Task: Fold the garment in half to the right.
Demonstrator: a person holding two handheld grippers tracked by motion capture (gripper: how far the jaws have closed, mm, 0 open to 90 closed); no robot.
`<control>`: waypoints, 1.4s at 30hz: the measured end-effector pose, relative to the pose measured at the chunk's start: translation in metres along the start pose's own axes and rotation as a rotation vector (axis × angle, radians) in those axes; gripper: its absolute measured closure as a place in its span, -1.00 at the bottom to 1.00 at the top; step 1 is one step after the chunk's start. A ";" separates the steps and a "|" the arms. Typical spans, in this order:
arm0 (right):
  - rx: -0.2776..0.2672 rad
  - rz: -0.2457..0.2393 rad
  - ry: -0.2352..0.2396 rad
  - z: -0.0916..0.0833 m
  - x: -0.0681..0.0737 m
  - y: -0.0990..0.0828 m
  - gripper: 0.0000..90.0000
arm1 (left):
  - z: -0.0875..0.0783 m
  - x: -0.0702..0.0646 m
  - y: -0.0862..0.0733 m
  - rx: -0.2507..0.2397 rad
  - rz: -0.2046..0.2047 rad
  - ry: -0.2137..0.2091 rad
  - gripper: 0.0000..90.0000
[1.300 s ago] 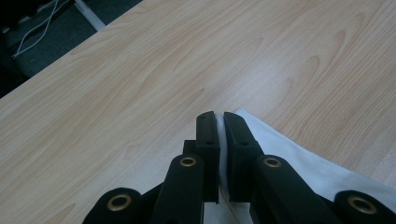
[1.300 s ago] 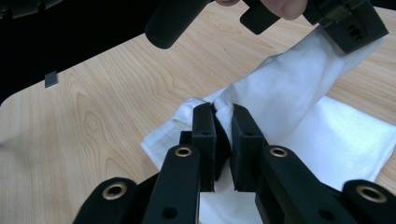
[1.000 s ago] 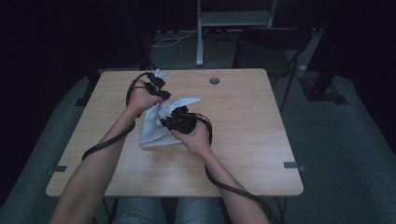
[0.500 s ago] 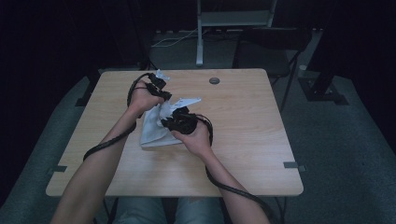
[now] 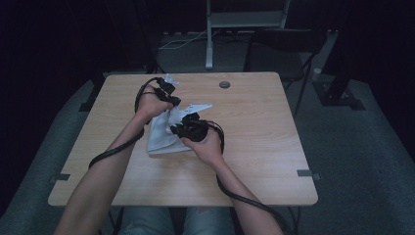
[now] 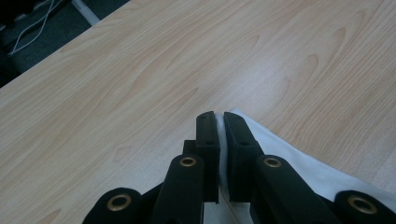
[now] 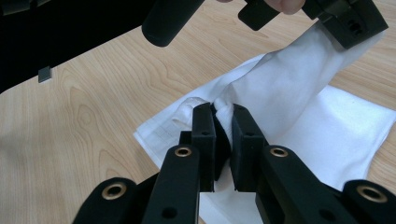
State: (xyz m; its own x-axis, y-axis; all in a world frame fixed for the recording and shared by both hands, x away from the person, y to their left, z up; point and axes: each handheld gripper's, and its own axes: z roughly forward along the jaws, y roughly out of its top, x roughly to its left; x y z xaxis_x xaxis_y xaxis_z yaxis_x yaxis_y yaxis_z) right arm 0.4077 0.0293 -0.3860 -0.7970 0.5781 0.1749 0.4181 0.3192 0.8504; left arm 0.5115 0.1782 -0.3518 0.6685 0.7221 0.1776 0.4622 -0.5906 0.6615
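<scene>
A white cloth (image 5: 164, 137) lies partly folded near the middle of the wooden table (image 5: 254, 127). My left gripper (image 5: 169, 100) is shut on one edge of the cloth (image 6: 299, 163), with the fabric pinched between its jaws in the left gripper view (image 6: 220, 119). My right gripper (image 5: 180, 123) is shut on a bunched fold of the cloth (image 7: 289, 84), seen between its jaws in the right gripper view (image 7: 219, 112). The cloth rises from that fold to the left gripper (image 7: 348, 21) at the top right of that view.
A small dark round object (image 5: 224, 84) rests near the table's far edge. A chair (image 5: 288, 44) and a metal stand (image 5: 210, 34) are on the floor beyond the table. Cables trail from both grippers along the forearms.
</scene>
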 end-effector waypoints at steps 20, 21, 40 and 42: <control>0.004 0.015 -0.006 -0.001 -0.004 -0.008 0.81 | 0.007 -0.003 -0.003 0.008 -0.006 -0.009 0.91; 0.005 0.015 -0.006 -0.001 -0.004 -0.008 0.81 | 0.007 -0.003 -0.004 0.005 -0.009 -0.009 0.91; 0.010 0.019 -0.010 0.000 -0.005 -0.013 0.81 | 0.010 -0.006 -0.004 0.008 0.000 -0.010 0.90; 0.011 0.019 -0.010 0.001 -0.005 -0.013 0.81 | 0.010 -0.006 -0.004 0.008 0.001 -0.010 0.90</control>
State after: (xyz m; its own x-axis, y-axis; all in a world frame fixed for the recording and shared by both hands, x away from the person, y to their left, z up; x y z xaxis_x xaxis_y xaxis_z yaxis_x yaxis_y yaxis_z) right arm 0.4066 0.0225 -0.3986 -0.7845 0.5917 0.1855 0.4376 0.3162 0.8417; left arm 0.5113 0.1726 -0.3627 0.6749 0.7180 0.1705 0.4661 -0.5939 0.6558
